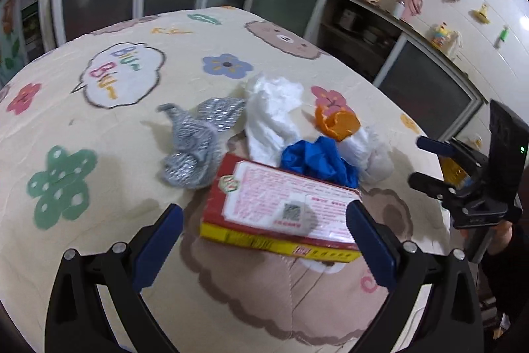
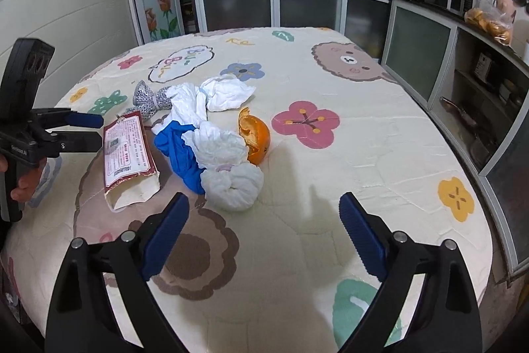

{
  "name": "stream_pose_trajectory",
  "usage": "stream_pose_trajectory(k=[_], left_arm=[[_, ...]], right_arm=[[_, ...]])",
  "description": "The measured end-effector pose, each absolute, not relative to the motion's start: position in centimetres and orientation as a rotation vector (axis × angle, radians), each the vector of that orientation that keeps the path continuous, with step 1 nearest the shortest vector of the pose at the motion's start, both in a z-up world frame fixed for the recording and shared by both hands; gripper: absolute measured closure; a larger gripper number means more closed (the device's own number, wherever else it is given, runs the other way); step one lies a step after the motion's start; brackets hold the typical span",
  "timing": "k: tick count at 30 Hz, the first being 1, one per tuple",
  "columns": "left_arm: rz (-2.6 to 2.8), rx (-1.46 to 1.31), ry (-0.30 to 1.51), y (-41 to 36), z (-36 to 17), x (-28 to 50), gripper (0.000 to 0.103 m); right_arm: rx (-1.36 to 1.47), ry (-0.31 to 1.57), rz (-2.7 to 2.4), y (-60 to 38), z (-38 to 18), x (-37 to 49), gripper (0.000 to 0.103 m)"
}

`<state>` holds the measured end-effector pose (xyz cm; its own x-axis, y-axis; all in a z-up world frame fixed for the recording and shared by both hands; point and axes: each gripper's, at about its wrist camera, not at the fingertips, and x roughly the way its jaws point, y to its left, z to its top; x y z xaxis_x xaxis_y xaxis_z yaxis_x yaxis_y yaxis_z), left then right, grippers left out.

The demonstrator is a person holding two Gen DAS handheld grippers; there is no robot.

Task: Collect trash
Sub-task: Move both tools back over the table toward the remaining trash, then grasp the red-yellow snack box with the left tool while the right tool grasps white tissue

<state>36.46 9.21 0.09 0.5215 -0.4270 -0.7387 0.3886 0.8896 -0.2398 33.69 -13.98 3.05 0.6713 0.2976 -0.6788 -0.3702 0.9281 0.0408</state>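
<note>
Matt quilted cloth (image 2: 363,81) covers the surface; glossy card box (image 1: 281,207), crumpled paper tissue (image 1: 271,118), glittery silver fabric (image 1: 195,148).

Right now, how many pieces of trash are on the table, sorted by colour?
White: 3, a crumpled tissue, a crumpled tissue and a tied plastic bag
Blue: 1, a crumpled glove
Orange: 1, an orange peel
Silver: 1, a glittery wrapper
Red and yellow: 1, an empty carton
Total: 7
</note>
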Motion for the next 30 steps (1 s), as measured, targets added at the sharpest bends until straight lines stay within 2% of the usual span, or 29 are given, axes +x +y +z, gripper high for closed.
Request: stream_pose_trajectory(k=[5, 10, 11, 14, 16, 18, 19, 21, 22, 23, 25, 27, 30], left_arm=[[-0.520, -0.009, 0.942, 8.0, -1.1, 37.7, 0.008], [-0.556, 0.001, 0.953, 7.6, -1.6, 38.1, 0.008], [-0.558, 0.000, 0.952, 7.6, -1.6, 38.2, 0.008], [-0.565, -0.020, 0.948, 7.7, -1.5, 38.5, 0.009], [-0.572, -0.024, 0.943, 7.8, -1.4, 38.5, 0.019], [-0.580, -0.024, 0.948, 7.8, -1.5, 38.6, 0.028], [-0.584, -0.027, 0.949, 7.9, -1.5, 38.6, 0.036], [-0.594, -0.048, 0.949, 8.1, -1.5, 38.7, 0.045], [-0.593, -0.058, 0.943, 8.2, -1.5, 38.7, 0.058], [-0.596, -0.074, 0.938, 8.4, -1.4, 38.8, 0.062], [-0.609, -0.118, 0.928, 8.8, -1.2, 38.8, 0.082], [-0.621, -0.144, 0.908, 9.2, -0.8, 38.5, 0.089], [-0.626, -0.140, 0.884, 9.2, -0.2, 37.9, 0.092]], right_arm=[[-0.122, 0.760, 0.407, -12.9, 2.6, 34.6, 0.019], [-0.140, 0.791, 0.422, -12.0, 2.0, 35.5, 0.026], [-0.136, 0.802, 0.428, -11.9, 1.8, 35.7, 0.028], [-0.143, 0.831, 0.429, -11.6, 1.4, 36.2, 0.043], [-0.155, 0.842, 0.427, -11.4, 1.2, 36.3, 0.058], [-0.148, 0.850, 0.436, -11.4, 1.1, 36.3, 0.067], [-0.143, 0.854, 0.437, -11.4, 1.1, 36.3, 0.069], [-0.134, 0.854, 0.435, -11.4, 1.1, 36.2, 0.072], [-0.123, 0.852, 0.433, -11.6, 1.3, 36.2, 0.072], [-0.114, 0.852, 0.432, -11.6, 1.3, 36.1, 0.073], [-0.086, 0.853, 0.435, -11.9, 1.6, 36.0, 0.073], [-0.077, 0.844, 0.433, -12.2, 1.9, 35.7, 0.073], [-0.075, 0.832, 0.429, -12.4, 2.3, 35.2, 0.073]])
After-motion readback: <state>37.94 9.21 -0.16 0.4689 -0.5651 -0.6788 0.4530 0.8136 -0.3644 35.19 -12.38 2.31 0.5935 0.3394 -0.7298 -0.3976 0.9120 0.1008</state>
